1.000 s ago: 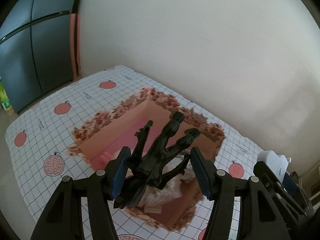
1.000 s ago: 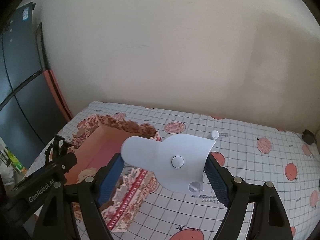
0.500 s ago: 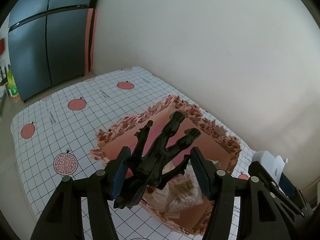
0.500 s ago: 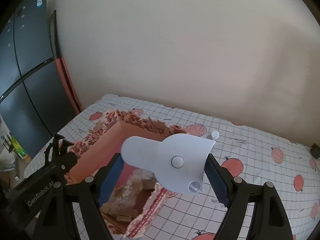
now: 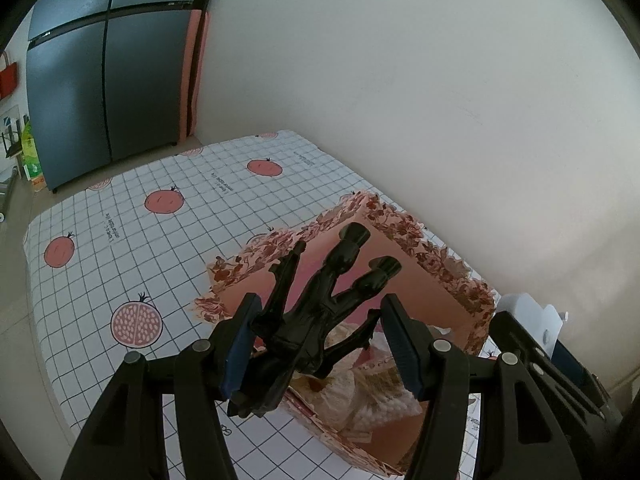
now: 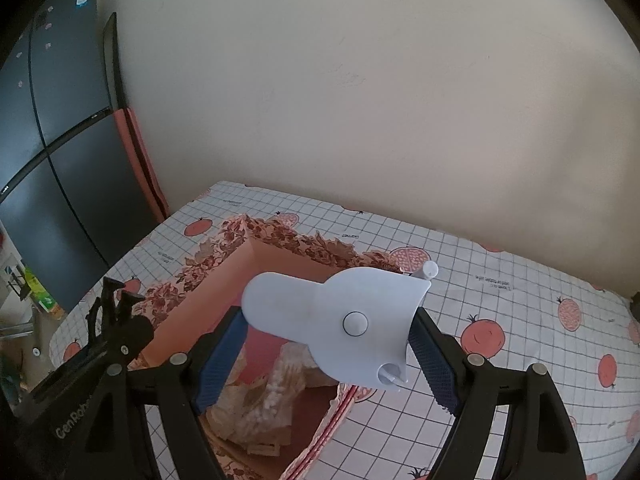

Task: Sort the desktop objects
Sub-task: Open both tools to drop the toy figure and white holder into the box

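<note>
My left gripper (image 5: 320, 340) is shut on a black toy figure (image 5: 316, 312), legs pointing forward, held above the near part of a floral pink storage box (image 5: 400, 236). My right gripper (image 6: 328, 344) is shut on a pale blue plastic piece (image 6: 340, 320) with a round button, held above the same box (image 6: 280, 256). The box holds plastic bags of snacks (image 6: 272, 396), also seen in the left wrist view (image 5: 372, 396). The left gripper with the figure shows at the left of the right wrist view (image 6: 116, 320).
The table (image 5: 132, 240) has a white grid cloth with pomegranate prints. A beige wall runs behind it. A dark refrigerator (image 5: 92, 88) stands off the table's far left end. The right gripper's pale blue piece shows at the right edge of the left wrist view (image 5: 536, 316).
Both grippers have drawn back and risen over the box, still holding their objects. More of the box's inside and the snack bags now show under them.
</note>
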The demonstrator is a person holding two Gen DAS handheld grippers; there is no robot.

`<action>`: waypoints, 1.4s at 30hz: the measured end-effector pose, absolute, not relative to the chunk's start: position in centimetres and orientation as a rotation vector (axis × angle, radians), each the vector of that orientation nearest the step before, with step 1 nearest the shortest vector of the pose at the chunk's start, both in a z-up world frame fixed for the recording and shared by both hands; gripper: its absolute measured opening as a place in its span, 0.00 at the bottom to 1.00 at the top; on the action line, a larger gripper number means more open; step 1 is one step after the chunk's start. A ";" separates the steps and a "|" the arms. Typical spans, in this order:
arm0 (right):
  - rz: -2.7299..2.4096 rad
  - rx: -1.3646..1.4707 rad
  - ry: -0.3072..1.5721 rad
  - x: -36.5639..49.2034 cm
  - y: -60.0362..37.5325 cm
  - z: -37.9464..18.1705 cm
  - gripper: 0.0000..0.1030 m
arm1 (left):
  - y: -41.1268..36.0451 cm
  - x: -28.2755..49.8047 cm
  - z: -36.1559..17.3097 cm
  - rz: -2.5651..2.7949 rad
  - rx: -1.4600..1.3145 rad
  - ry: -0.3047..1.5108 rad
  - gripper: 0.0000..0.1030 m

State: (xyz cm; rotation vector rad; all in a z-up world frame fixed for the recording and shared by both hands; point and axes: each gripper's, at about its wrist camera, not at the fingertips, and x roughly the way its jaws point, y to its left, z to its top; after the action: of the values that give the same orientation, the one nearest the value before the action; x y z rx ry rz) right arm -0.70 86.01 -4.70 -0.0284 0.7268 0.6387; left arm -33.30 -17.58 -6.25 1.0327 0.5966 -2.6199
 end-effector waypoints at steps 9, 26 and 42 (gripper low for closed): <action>0.620 -0.019 0.760 0.1 86.9 -5.6 0.81 | -17.7 -33.6 -7.0 -2.586 1.045 0.611 0.61; 0.591 0.007 0.840 2.0 88.0 -7.5 0.81 | -17.8 -34.4 -8.4 -2.551 1.093 0.604 0.61; 0.579 0.018 0.846 2.5 88.6 -7.7 0.84 | -17.8 -34.6 -8.5 -2.546 1.121 0.582 0.62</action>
State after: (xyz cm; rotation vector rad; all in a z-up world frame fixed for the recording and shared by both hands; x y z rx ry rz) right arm 2.47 88.58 -7.70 0.0178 0.8455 0.5787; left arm -34.63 -17.75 -8.51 1.1210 0.5817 -2.5456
